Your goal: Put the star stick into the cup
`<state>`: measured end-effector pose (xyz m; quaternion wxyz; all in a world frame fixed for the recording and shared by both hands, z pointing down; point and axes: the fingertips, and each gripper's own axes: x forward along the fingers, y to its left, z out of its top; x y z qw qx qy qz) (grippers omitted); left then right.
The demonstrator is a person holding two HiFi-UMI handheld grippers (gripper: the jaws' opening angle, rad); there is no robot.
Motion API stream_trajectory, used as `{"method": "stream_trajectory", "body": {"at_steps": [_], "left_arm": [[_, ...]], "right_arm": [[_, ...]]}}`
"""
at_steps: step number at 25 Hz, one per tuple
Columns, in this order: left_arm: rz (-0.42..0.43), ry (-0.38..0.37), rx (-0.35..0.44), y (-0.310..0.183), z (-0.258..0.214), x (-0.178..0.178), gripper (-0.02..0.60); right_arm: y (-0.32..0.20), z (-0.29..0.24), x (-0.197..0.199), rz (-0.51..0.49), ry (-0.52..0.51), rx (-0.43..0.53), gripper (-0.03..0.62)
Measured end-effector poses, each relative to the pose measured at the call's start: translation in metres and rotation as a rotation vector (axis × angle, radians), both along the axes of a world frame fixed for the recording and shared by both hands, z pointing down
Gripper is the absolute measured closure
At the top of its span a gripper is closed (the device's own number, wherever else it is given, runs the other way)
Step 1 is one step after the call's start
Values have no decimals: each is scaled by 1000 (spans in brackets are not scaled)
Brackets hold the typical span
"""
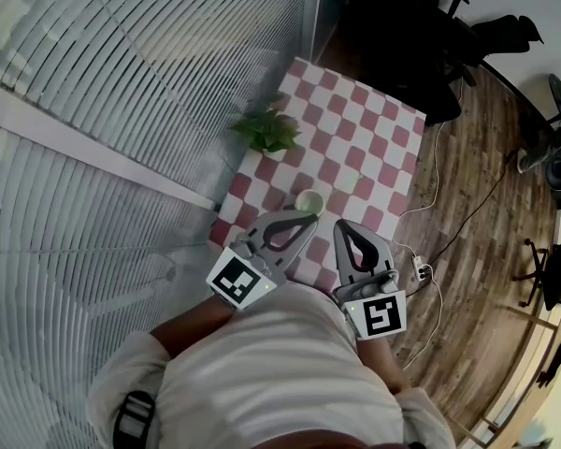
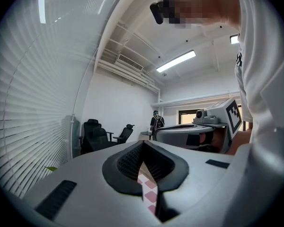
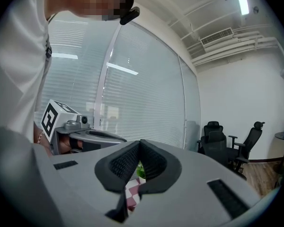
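Note:
A pale cup point(image 1: 309, 200) stands on the red and white checked table point(image 1: 355, 120), near its front edge. Just right of it lies a small pale green thing point(image 1: 348, 183), perhaps the star stick; it is too small to tell. Both grippers are held close to my body, above the table's near edge. My left gripper point(image 1: 308, 217) point(image 2: 143, 144) is shut with nothing between its jaws, its tips just short of the cup. Beside it, my right gripper point(image 1: 339, 224) point(image 3: 140, 143) is also shut and empty. Each gripper view looks level across the room, with only a sliver of table showing.
A potted plant point(image 1: 266, 131) stands at the table's left edge beside the window blinds point(image 1: 122, 73). Black office chairs point(image 1: 402, 26) stand beyond the table. A power strip point(image 1: 418, 271) and cables lie on the wooden floor to the right. A person point(image 2: 156, 121) stands far off.

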<state>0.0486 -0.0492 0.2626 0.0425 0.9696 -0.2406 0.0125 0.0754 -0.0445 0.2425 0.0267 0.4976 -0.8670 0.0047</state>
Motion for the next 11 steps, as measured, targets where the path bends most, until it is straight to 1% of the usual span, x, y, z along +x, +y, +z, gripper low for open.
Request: {"method": "stream_trajectory", "body": {"at_steps": [6,11], "left_arm": [[-3,-2,5,2,1,0,549],[-7,6,6,2,-1,0,549]], "right_arm": [[2,-1,-2,-8,1,5,563],[4,8,-1,-31,87,-19,563]]}}
